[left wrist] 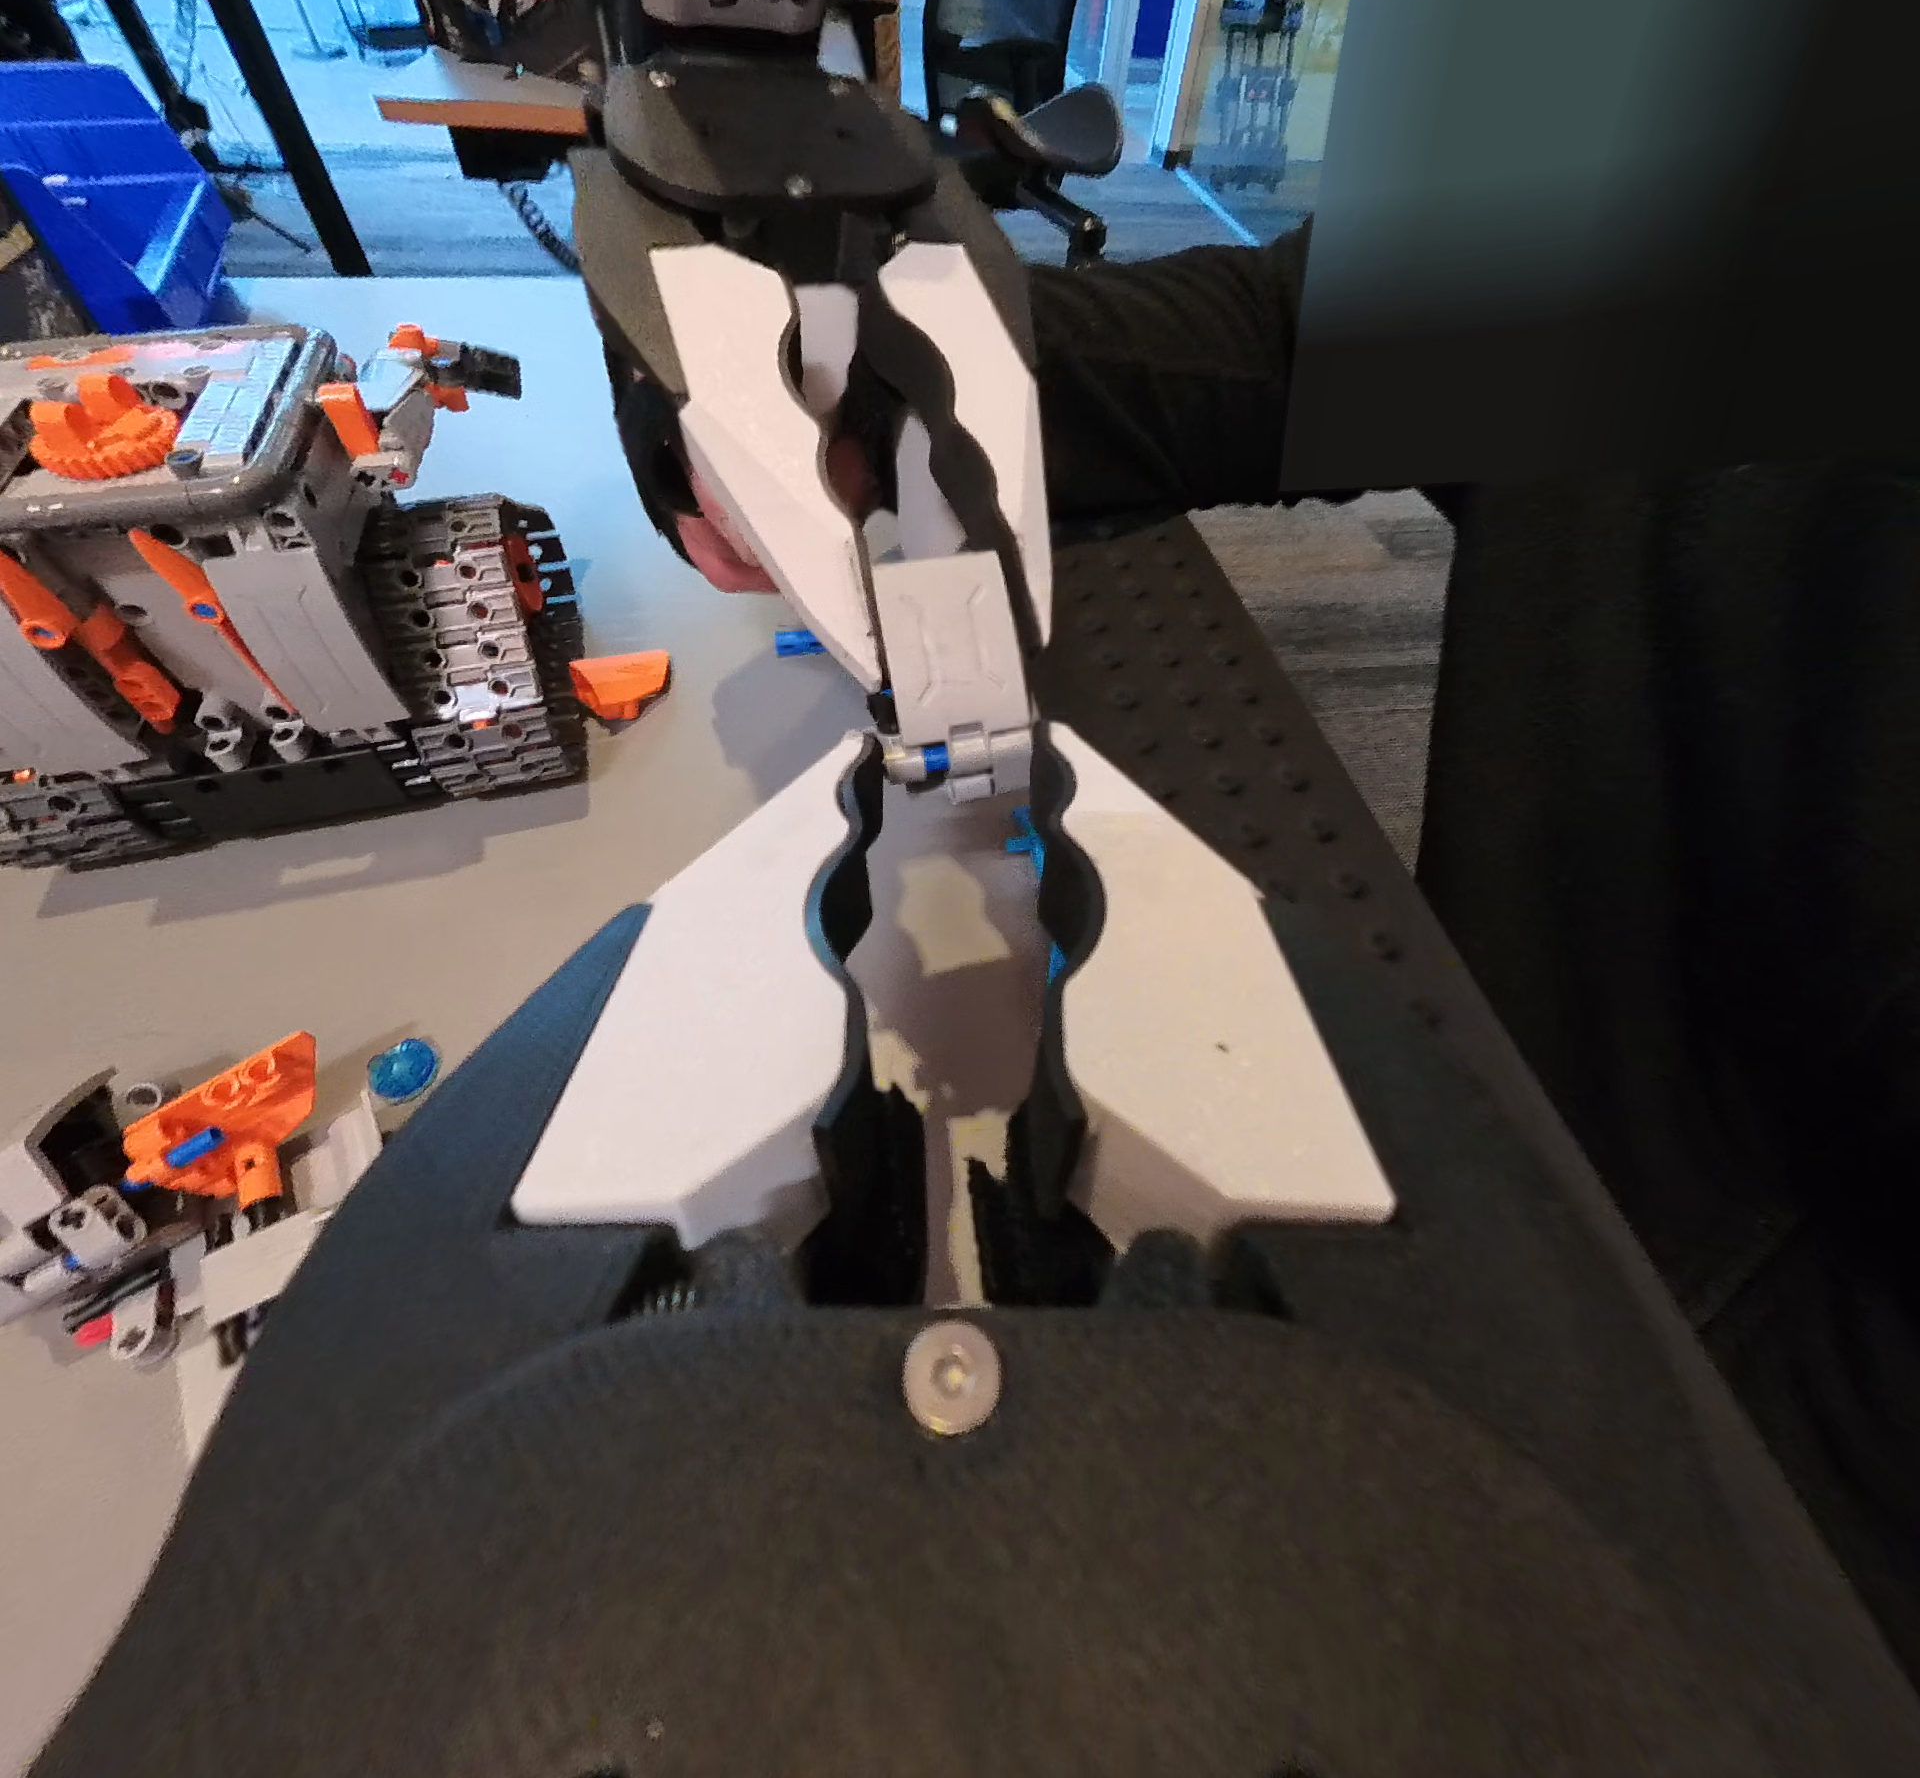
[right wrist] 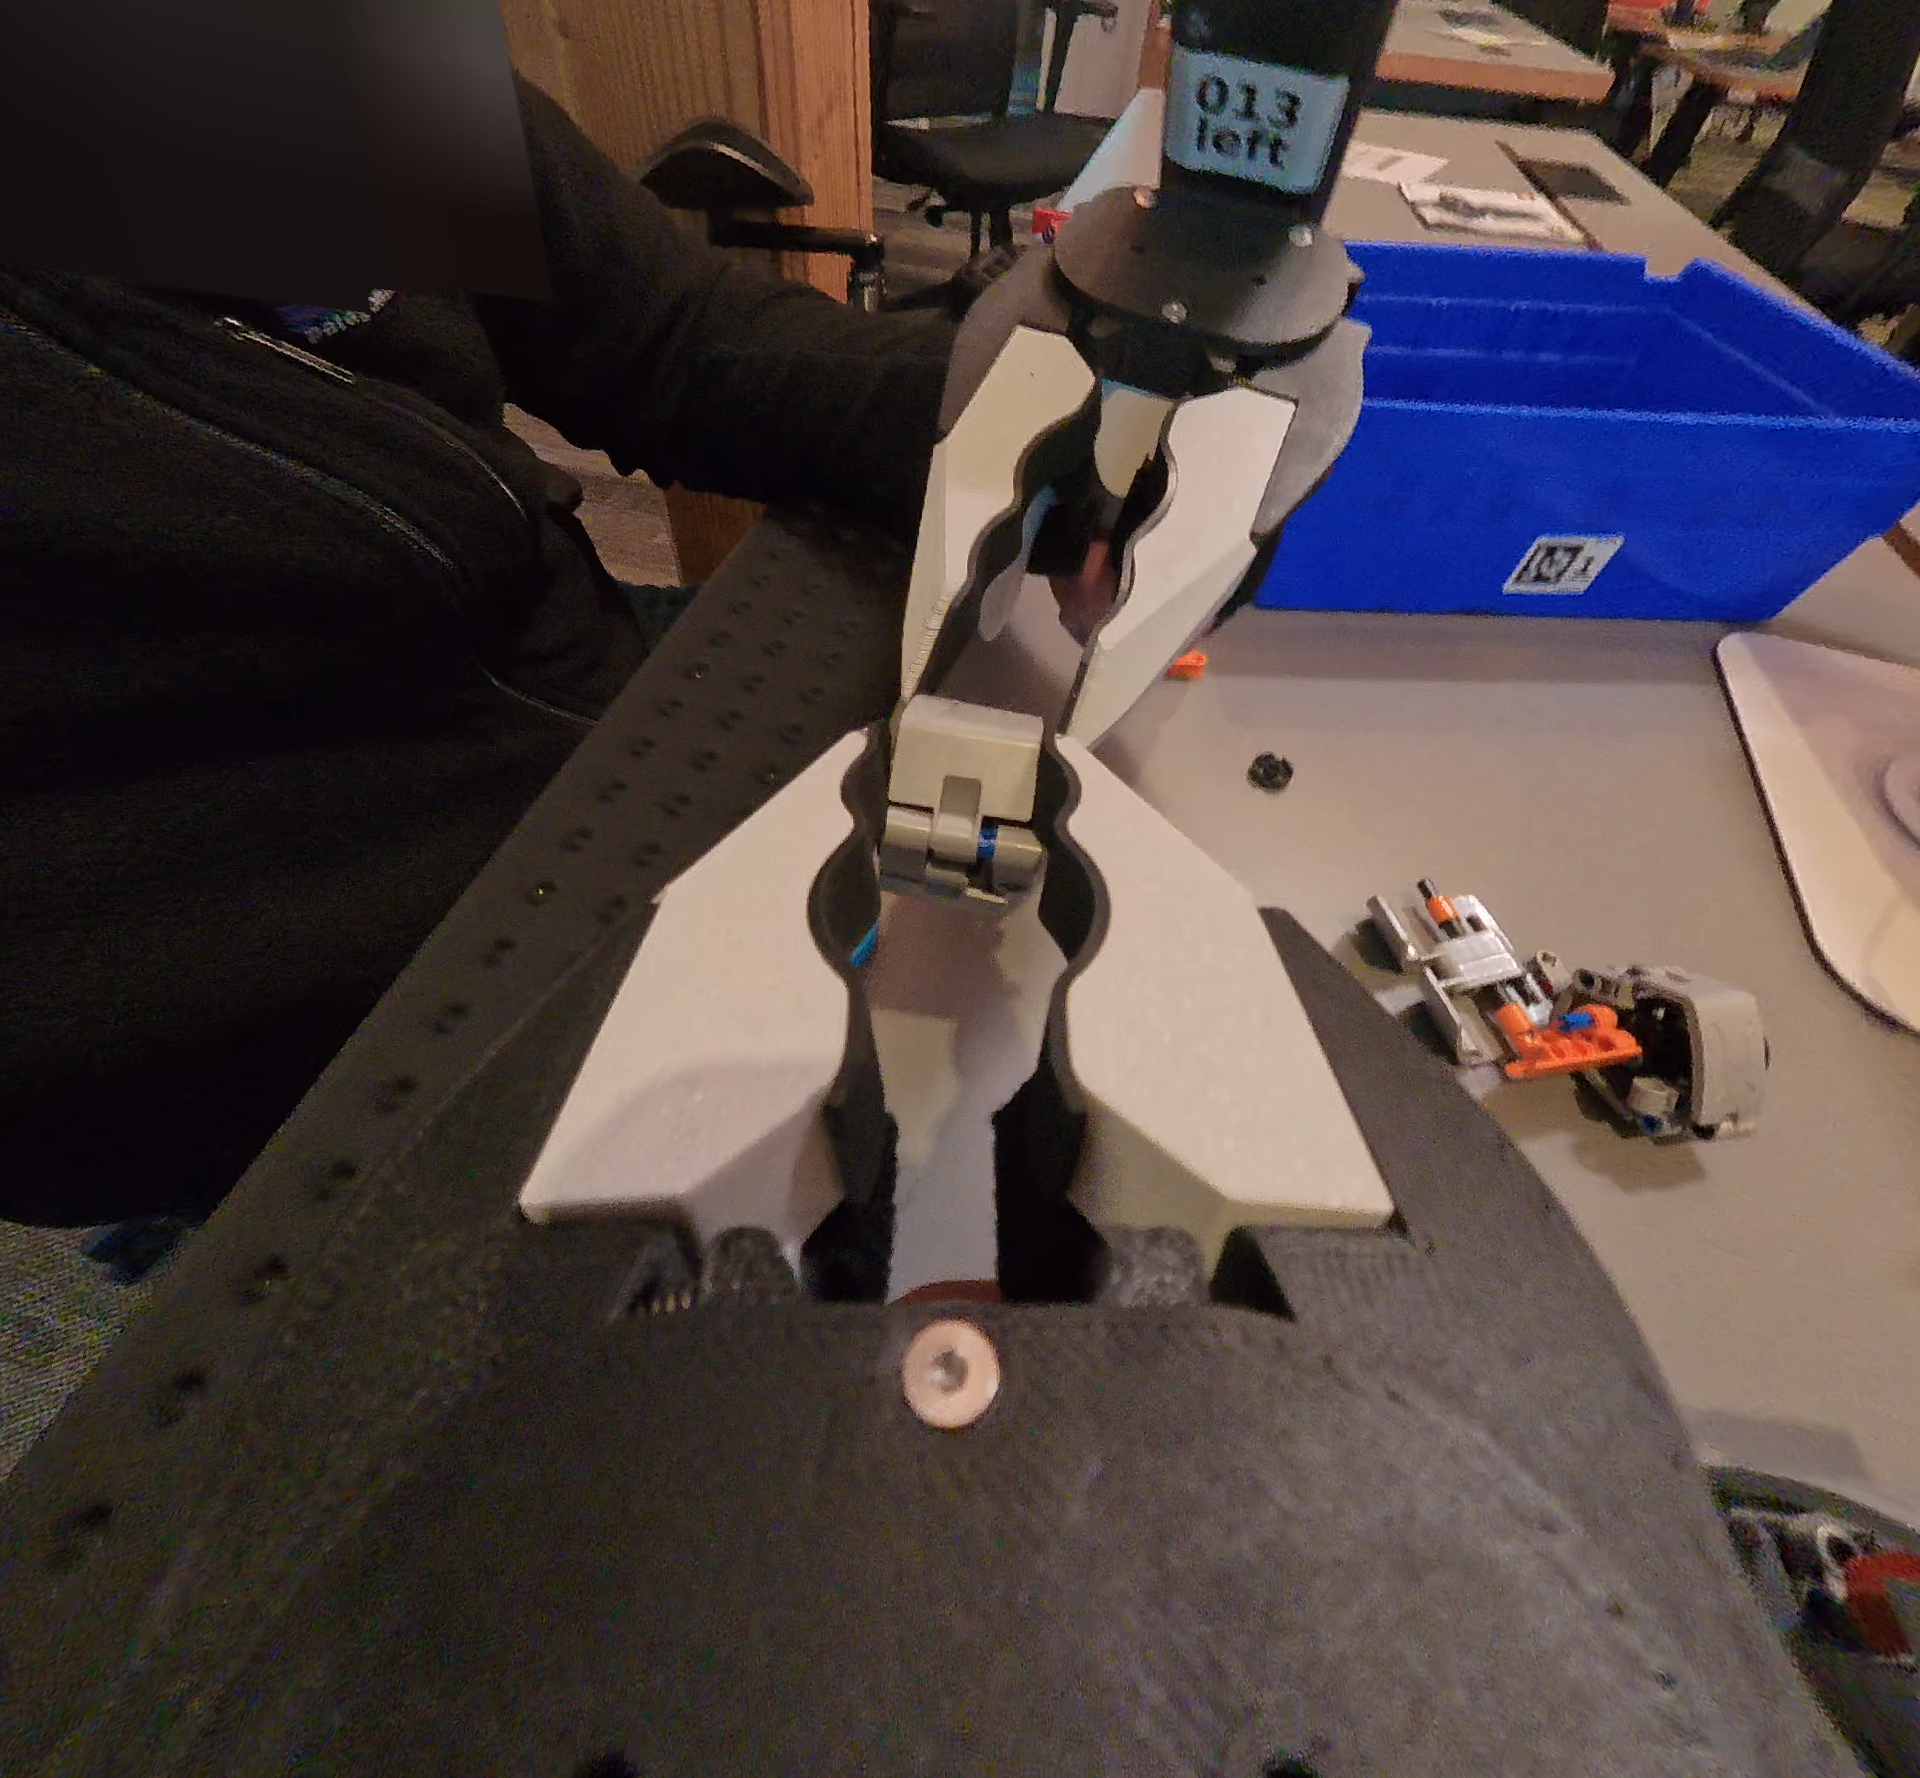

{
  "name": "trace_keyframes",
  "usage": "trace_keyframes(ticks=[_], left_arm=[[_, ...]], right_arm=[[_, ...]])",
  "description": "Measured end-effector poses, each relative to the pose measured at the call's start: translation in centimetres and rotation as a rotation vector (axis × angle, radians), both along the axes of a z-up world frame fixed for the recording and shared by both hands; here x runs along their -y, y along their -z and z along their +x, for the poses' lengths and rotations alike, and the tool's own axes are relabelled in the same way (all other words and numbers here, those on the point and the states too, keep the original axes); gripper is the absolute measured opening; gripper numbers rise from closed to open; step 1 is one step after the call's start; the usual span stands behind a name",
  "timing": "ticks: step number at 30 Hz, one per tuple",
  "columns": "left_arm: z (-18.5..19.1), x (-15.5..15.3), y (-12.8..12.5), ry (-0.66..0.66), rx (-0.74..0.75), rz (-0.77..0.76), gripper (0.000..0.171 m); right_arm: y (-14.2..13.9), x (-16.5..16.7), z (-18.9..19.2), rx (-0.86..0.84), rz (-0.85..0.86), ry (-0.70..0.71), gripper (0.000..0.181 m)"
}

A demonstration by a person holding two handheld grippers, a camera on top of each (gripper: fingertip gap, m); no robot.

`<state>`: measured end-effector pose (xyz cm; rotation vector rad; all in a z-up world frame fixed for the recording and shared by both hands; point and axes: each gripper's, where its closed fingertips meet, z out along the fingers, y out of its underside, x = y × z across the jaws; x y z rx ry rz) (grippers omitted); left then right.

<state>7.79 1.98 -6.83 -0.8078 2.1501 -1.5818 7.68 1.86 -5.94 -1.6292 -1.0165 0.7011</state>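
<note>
A small grey brick assembly [left wrist: 951, 653], a flat panel with grey and blue connectors at one end, is held in the air between both grippers. My left gripper [left wrist: 956, 741] is shut on its connector end. My right gripper [left wrist: 951, 632] comes in from the opposite side and is shut on the panel. In the right wrist view the assembly [right wrist: 961, 772] sits between my right gripper's tips [right wrist: 964, 741], with the left gripper [right wrist: 992, 689] facing them from above. A person's dark sleeves are behind both grippers.
A grey and orange tracked brick vehicle [left wrist: 260, 585] stands at the left. Loose parts [left wrist: 187, 1178] and a small sub-assembly [right wrist: 1558, 1022] lie on the grey table. A blue bin [right wrist: 1610, 440], a white tray [right wrist: 1829, 793] and a black perforated board [right wrist: 623, 741] are nearby. My two grippers' fingertips are within a few centimetres of each other.
</note>
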Motion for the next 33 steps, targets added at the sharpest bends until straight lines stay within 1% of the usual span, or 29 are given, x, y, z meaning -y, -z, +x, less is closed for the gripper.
trace_keyframes(ticks=[4,7,8,10,13,14,15,17,18,20,21,23,24,31,33], left_arm=[[1.1,-1.7,0.1,-0.078,-0.026,-0.052,0.028],[1.6,-2.1,0.2,-0.1,-0.026,-0.056,0.035],[1.7,-2.1,0.2,-0.108,-0.023,-0.053,0.033],[2.1,-2.7,0.4,-0.158,-0.004,-0.01,0.022],[2.4,-3.3,1.0,-0.2,-0.006,0.04,0.023],[2.6,-3.6,1.0,-0.22,-0.004,0.051,0.025],[2.9,-4.0,1.2,-0.253,0.0,0.077,0.035],[3.3,-4.9,1.6,-0.306,0.016,0.146,0.044],[3.3,-4.9,1.7,-0.307,0.018,0.165,0.048],[3.1,-4.3,1.9,-0.275,0.0,0.149,0.046],[3.0,-4.0,2.2,-0.258,-0.016,0.152,0.043],[2.6,-3.3,2.4,-0.214,-0.026,0.143,0.03],[2.6,-3.2,2.5,-0.208,-0.03,0.138,0.03],[2.7,-3.9,2.6,-0.227,-0.033,0.158,0.029],[2.6,-4.2,2.5,-0.236,-0.035,0.15,0.029]], right_arm=[[0.3,-1.7,1.2,-0.054,-0.058,0.088,0.026],[1.6,-2.9,2.1,-0.033,-0.111,0.161,0.026],[1.6,-3.1,2.1,-0.041,-0.115,0.168,0.026],[1.5,-3.4,2.1,-0.027,-0.096,0.195,0.026],[1.5,-3.6,2.4,-0.006,-0.079,0.228,0.026],[1.5,-3.7,2.5,0.005,-0.069,0.24,0.025],[1.6,-3.8,2.5,0.025,-0.058,0.249,0.025],[1.9,-4.1,2.8,0.071,-0.036,0.281,0.025],[1.9,-4.1,2.8,0.08,-0.028,0.287,0.025],[1.4,-3.9,2.4,0.069,-0.002,0.275,0.025],[1.1,-3.8,2.1,0.065,0.008,0.263,0.025],[1.0,-3.7,1.8,0.071,0.021,0.26,0.025],[1.0,-3.6,1.7,0.073,0.022,0.258,0.026],[1.1,-3.9,2.2,0.062,0.01,0.281,0.026],[1.0,-4.0,2.5,0.057,0.005,0.289,0.028]])
